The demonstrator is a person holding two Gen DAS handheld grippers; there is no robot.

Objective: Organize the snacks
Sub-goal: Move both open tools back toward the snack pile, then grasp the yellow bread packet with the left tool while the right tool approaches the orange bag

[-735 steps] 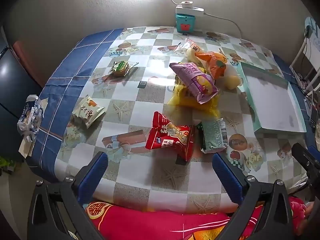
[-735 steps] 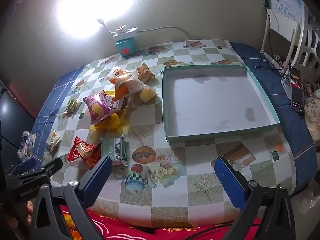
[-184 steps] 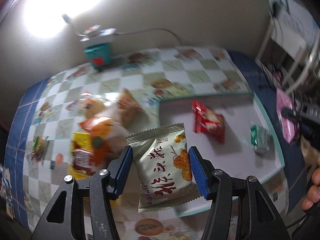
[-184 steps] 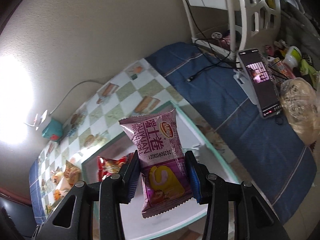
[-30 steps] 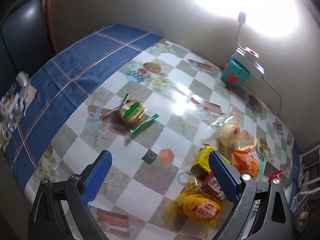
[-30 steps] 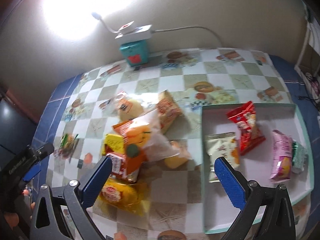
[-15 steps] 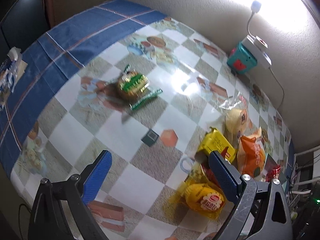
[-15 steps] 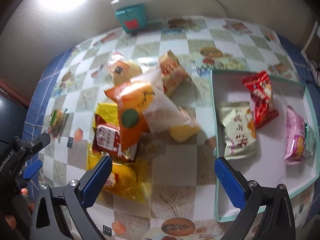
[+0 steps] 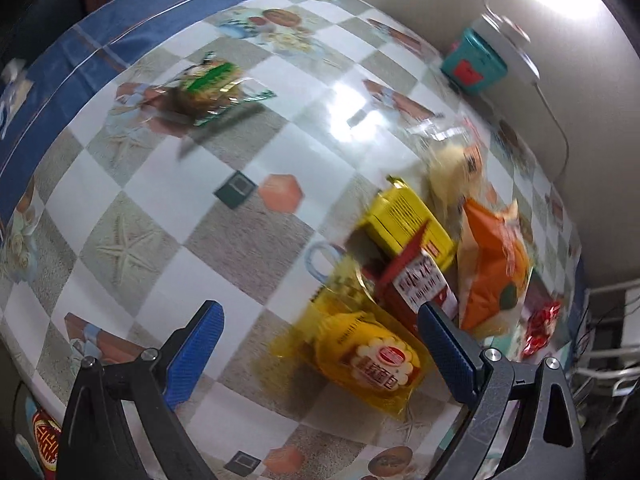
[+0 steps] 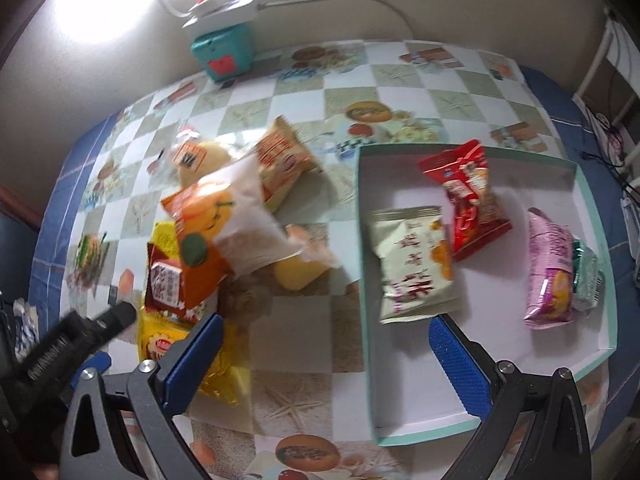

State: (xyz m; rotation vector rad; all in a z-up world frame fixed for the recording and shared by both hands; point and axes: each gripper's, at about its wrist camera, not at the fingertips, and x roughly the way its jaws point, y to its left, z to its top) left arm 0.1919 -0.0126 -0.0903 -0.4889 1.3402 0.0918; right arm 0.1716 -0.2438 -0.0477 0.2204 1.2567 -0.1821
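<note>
**Both grippers empty above the snack pile and the tray**

My left gripper [image 9: 320, 344] hangs spread wide with nothing between its blue pads, low over the near edge of the checkered, picture-printed table [image 9: 144, 216]; just ahead of it, toward its right pad, lies the yellow crinkly bag with a red-and-white round logo [image 9: 368, 356]; touching that bag's far side is a dark red packet with a white label [image 9: 416, 280], with a flat yellow pouch [image 9: 404, 220] behind it, and a large orange-and-white pillow bag [image 9: 492, 268] leaning on the right of the pile; a pale bun in clear wrap [image 9: 456, 172] sits just beyond; well apart to the far left lies a small green-labelled cake in clear wrap [image 9: 208, 88], blurred.

My right gripper [image 10: 324, 344] is likewise released and empty; it hovers over the bare table between the pile and the shallow teal-rimmed white tray [image 10: 592, 208]; inside the tray I see a cream packet with red characters [image 10: 412, 264] by the left wall, a red foil packet [image 10: 468, 200] touching its upper right corner, and a pink packet [image 10: 552, 268] near the right wall with a small green packet [image 10: 588, 276] against it; an orange-striped tan packet [image 10: 284, 160] lies outside the tray behind the pile; a teal box with a white power strip on it [image 10: 224, 52] stands at the wall.
</note>
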